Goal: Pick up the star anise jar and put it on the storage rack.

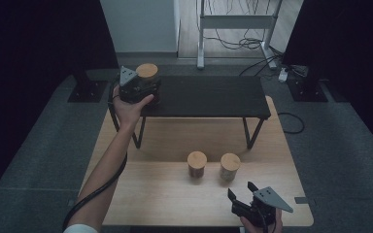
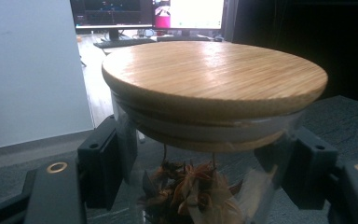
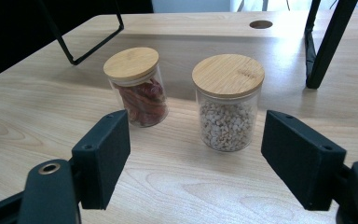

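Note:
A glass jar with a bamboo lid [image 1: 147, 72] [image 2: 214, 74], holding dried brown star-shaped pieces, stands at the left end of a black shelf [image 1: 209, 94]. My left gripper [image 1: 145, 89] [image 2: 205, 172] is shut on its glass sides, below the lid. Two more lidded jars stand on the wooden table [image 1: 175, 199]: one with red dried pieces [image 1: 196, 164] [image 3: 137, 86], one with pale grains [image 1: 230, 166] [image 3: 227, 107]. My right gripper [image 1: 240, 190] [image 3: 203, 156] is open near the table's front edge, a short way in front of the pale-grain jar, with nothing between its pads.
The black shelf rests on thin black metal legs [image 1: 250, 133] across the back of the table. Behind it are a metal stand [image 1: 235, 22], loose cables [image 1: 252, 43] on the floor and a white wall panel [image 1: 138, 24]. Grey carpet surrounds the table.

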Available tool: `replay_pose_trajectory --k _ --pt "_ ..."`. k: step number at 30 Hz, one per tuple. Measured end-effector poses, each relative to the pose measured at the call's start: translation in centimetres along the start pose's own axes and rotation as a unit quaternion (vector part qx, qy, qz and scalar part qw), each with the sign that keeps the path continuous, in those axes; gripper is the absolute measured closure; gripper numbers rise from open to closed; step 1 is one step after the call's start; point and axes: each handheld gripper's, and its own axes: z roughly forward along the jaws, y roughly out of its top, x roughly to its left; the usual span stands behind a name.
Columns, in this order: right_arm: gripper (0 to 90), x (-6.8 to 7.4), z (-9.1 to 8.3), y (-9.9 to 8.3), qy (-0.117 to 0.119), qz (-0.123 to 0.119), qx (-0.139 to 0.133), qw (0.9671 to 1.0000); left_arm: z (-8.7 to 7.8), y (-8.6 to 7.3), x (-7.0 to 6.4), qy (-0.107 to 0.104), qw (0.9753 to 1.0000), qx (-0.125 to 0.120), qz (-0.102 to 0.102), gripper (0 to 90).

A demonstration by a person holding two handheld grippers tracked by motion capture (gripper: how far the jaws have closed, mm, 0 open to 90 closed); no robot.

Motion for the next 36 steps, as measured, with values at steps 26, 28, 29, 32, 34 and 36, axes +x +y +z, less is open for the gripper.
replay_pose_trajectory --k 26,28,29,32,34,36 --pt "23.9 0.1 0.1 0.0 -0.001 -0.001 0.001 1.0000 -1.9 0.2 0.0 -0.006 0.9988 -0.028 -0.039 24.0" --pt "23.9 0.2 0.1 0.0 -0.001 -0.002 0.001 1.0000 -2.1 0.1 0.0 -0.004 0.9987 -0.029 -0.042 23.6" --pt "23.9 0.2 0.1 0.0 -0.001 -0.002 0.002 1.0000 -2.2 0.0 0.0 -0.005 0.9986 -0.030 -0.044 21.5" --pt "23.9 0.3 0.1 -0.1 -0.002 -0.002 0.002 1.0000 -2.7 0.0 0.1 -0.007 0.9985 -0.032 -0.044 21.4" --pt "24.0 0.3 0.1 -0.1 -0.002 -0.003 0.002 1.0000 -3.2 0.0 0.2 -0.010 0.9986 -0.033 -0.040 20.6" --pt "23.9 0.4 0.1 -0.1 -0.002 -0.004 0.001 1.0000 -3.6 0.1 0.2 -0.014 0.9986 -0.034 -0.037 21.0"
